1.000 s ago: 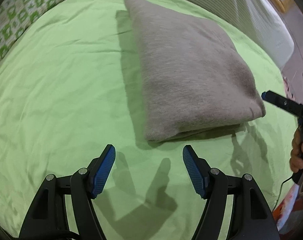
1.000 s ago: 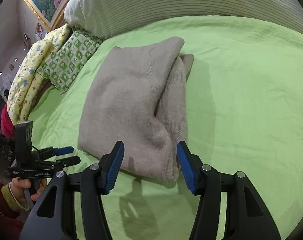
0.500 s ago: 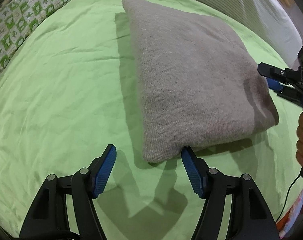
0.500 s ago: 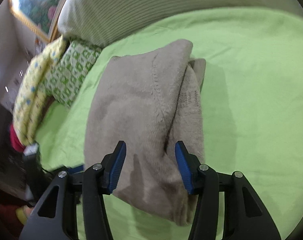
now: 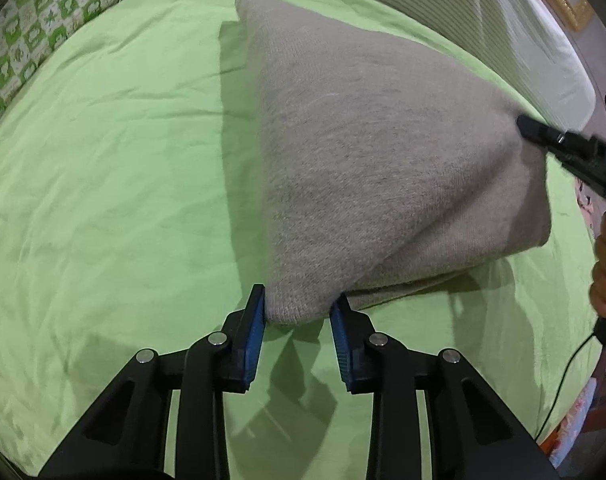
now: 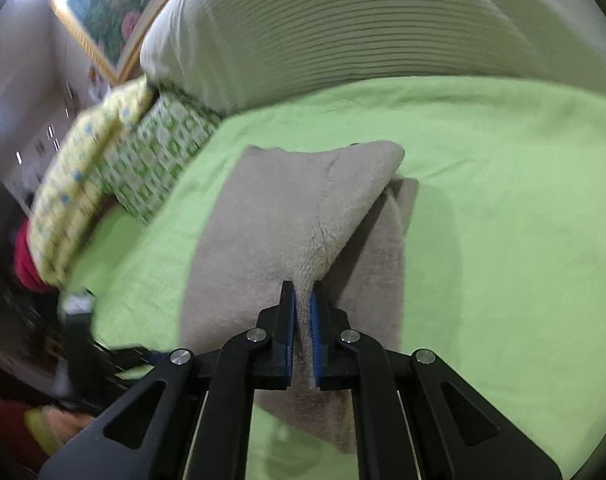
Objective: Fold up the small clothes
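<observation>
Since a second ago both sets of jaws are no longer standing wide before the garment: I am now gripping it at two corners. The left gripper (image 5: pixel 297 316) is closing, its blue pads pressing on the near corner of the grey sweater (image 5: pixel 375 152) between them. The right gripper (image 6: pixel 302 320) is clamped together on a ridge of knit at the other near corner, and that edge is lifting off the green sheet (image 5: pixel 103 180). I am judging this as the start of the next fold, with the lifted near edge ready to be carried over. The sweater is lying mid-bed, already doubled into a thick, soft rectangle, tenting toward the right grip, with a lower layer showing beneath. Pillows (image 6: pixel 343 32) are lying beyond it.
</observation>
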`<move>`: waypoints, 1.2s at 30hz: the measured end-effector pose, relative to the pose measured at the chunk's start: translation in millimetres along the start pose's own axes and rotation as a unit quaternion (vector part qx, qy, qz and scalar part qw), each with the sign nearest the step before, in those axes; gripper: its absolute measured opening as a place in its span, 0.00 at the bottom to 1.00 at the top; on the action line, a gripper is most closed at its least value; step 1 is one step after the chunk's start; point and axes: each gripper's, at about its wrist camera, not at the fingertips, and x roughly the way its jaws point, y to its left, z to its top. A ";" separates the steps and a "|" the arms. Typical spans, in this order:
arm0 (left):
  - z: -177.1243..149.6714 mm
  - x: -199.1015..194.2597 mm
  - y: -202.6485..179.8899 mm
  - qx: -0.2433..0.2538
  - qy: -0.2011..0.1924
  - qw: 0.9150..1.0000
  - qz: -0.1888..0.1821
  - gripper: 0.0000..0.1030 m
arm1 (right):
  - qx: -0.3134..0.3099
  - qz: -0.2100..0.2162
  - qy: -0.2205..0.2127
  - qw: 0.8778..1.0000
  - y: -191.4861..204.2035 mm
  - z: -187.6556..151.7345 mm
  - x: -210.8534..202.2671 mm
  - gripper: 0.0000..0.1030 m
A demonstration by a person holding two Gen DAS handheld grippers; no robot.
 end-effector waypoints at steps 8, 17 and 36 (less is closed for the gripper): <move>-5.1 5.6 3.6 -0.003 0.016 1.000 -0.006 0.29 | 0.051 -0.012 0.037 0.998 -38.8 -27.0 36.1 0.08; -2.2 0.0 -5.4 -0.001 0.016 1.000 0.010 0.29 | 0.062 -0.014 0.017 0.998 -27.8 -22.6 11.2 0.16; 119.3 -23.2 -42.0 -0.005 -0.077 0.996 -0.034 0.52 | 0.052 0.002 -0.004 0.999 -16.2 37.2 43.1 0.17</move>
